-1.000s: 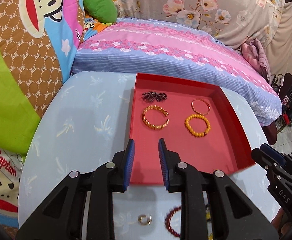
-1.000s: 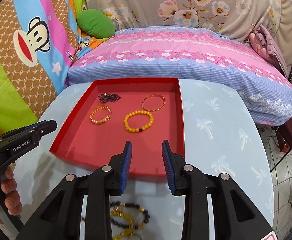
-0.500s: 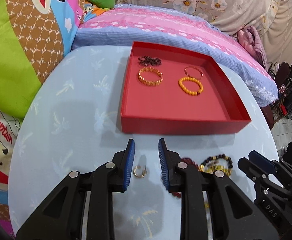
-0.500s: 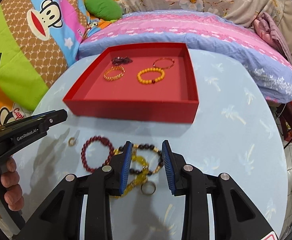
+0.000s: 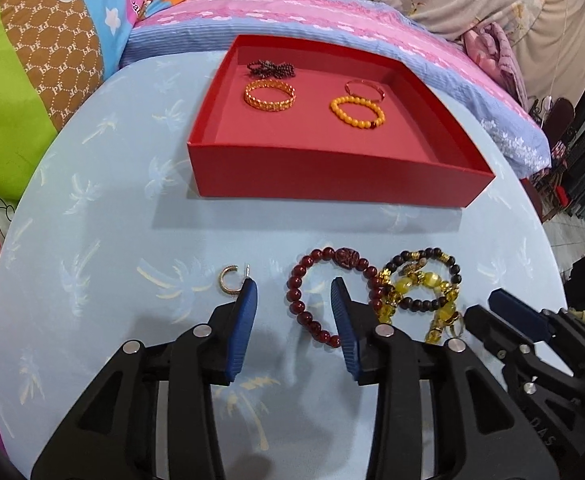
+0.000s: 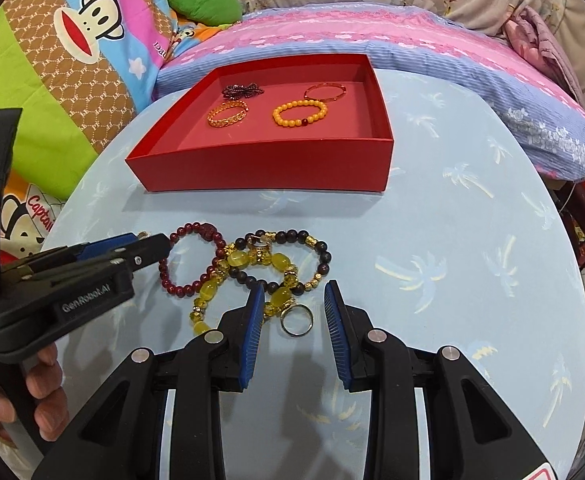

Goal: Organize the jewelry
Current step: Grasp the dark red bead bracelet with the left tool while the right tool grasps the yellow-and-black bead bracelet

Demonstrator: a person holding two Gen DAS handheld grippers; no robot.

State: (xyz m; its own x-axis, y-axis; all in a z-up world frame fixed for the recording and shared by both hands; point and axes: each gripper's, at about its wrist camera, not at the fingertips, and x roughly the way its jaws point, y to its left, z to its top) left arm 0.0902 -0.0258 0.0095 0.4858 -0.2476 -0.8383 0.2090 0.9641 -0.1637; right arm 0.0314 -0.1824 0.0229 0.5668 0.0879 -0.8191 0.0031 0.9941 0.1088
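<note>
A red tray [image 5: 332, 176] [image 6: 260, 168] holds several bracelets, among them an orange bead one [image 5: 357, 111] [image 6: 299, 114] and a gold chain one [image 5: 269, 96]. On the table in front lie a dark red bead bracelet [image 5: 324, 288] [image 6: 190, 260], a black-and-gold bracelet [image 5: 420, 280] [image 6: 288, 260], a yellow bead string [image 6: 212, 296], a silver ring [image 6: 296, 320] and a small gold hoop [image 5: 228, 278]. My left gripper [image 5: 294, 288] is open over the dark red bracelet's left side. My right gripper [image 6: 292, 294] is open around the silver ring.
The round table [image 6: 452, 280] has a light blue palm-print cloth. A pink-and-blue striped cushion [image 6: 372, 36] lies behind the tray, with cartoon bedding [image 6: 72, 40] at left. The table edge drops off at right to a floor.
Both grippers have pulled back from over the tray and come down to the loose jewelry at the table's front. Their jaws have opened wider.
</note>
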